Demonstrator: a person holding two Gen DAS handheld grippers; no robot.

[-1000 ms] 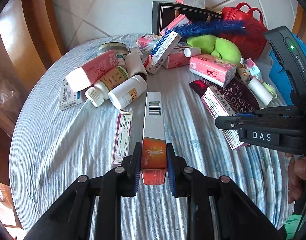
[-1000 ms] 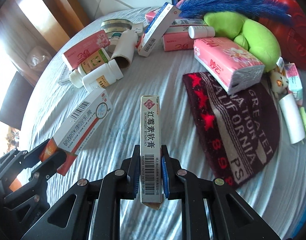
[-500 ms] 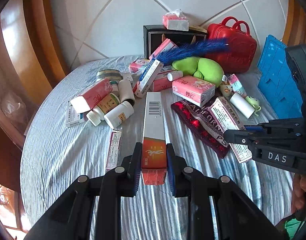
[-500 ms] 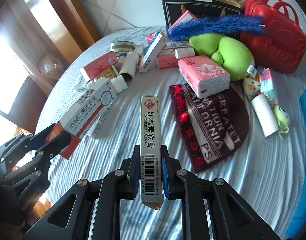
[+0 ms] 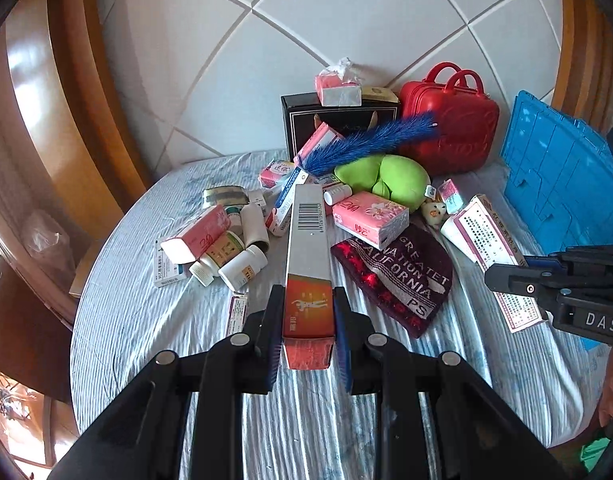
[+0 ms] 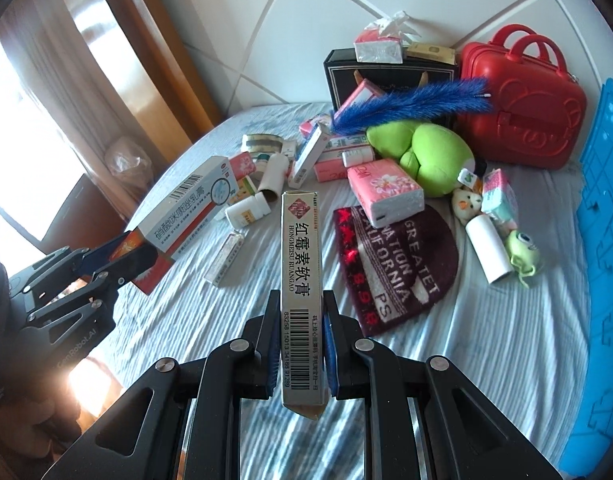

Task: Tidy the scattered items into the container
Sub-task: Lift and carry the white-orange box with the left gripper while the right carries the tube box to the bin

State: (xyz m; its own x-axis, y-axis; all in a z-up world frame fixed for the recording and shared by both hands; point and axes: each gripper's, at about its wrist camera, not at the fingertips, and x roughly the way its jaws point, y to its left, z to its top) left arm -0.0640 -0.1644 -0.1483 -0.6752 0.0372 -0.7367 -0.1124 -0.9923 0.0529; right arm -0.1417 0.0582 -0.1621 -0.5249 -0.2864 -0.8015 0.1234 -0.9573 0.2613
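My left gripper [image 5: 308,330] is shut on a long white and orange ointment box [image 5: 308,256], held in the air above the table; it also shows in the right wrist view [image 6: 182,210]. My right gripper [image 6: 300,350] is shut on a long grey medicine box with a barcode [image 6: 301,276], seen from the left wrist view [image 5: 492,254] too. A blue plastic crate [image 5: 558,176] stands at the table's right edge, to the right of both grippers.
The round striped table [image 5: 154,340] holds white pill bottles [image 5: 242,268], pink tissue packs [image 5: 370,220], a dark red beanie [image 5: 398,276], a green plush [image 5: 386,178], a blue feather duster [image 5: 370,140], a red case [image 5: 450,128] and a black box [image 5: 306,120].
Both grippers have risen and pulled back from the table with their boxes. The whole pile and the blue crate at the right have come into view.
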